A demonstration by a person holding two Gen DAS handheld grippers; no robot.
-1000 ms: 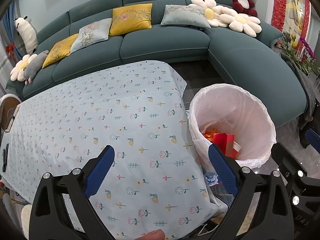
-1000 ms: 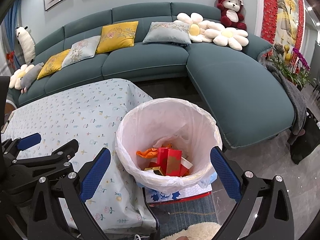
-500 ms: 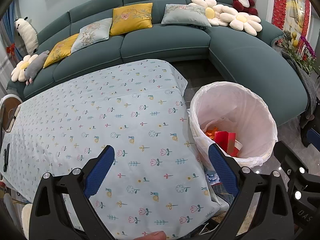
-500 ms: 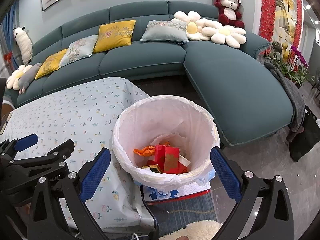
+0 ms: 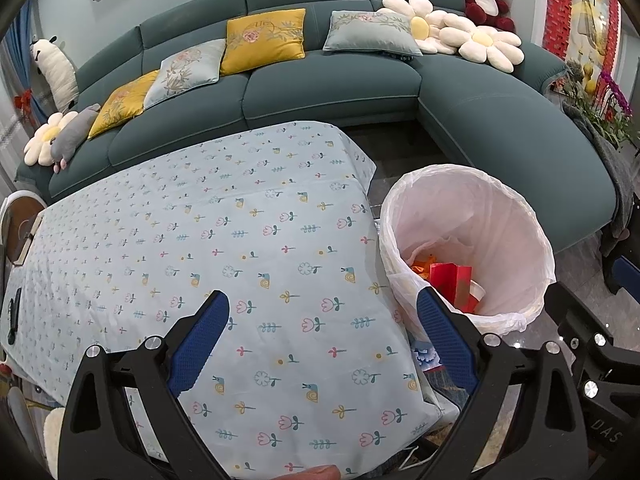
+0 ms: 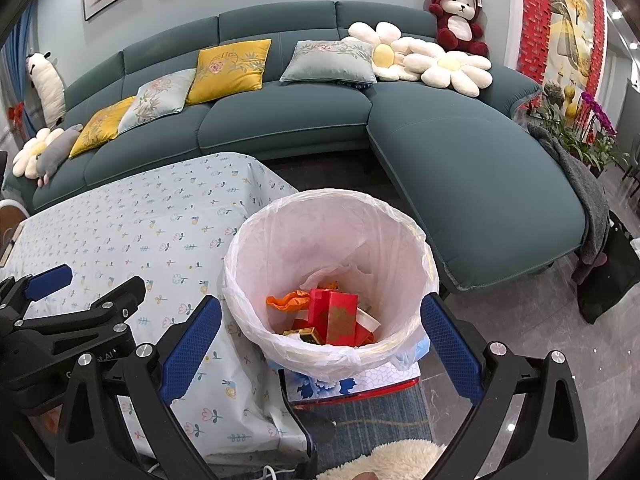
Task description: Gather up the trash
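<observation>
A trash bin lined with a white bag stands on a patterned box beside the table; it also shows in the left wrist view. Inside lie red boxes, orange wrapping and a small gold box; the red boxes show in the left wrist view. My left gripper is open and empty above the table's near right part. My right gripper is open and empty above the bin's near rim. The left gripper's body shows at the left of the right wrist view.
The table carries a pale blue flowered cloth. A teal corner sofa with cushions and plush toys runs behind and to the right. A dark object lies at the table's left edge. Grey tiled floor and potted flowers are at the right.
Both grippers have drifted slightly; the bin sits a little lower and nearer in the right wrist view. Both stay open and empty.
</observation>
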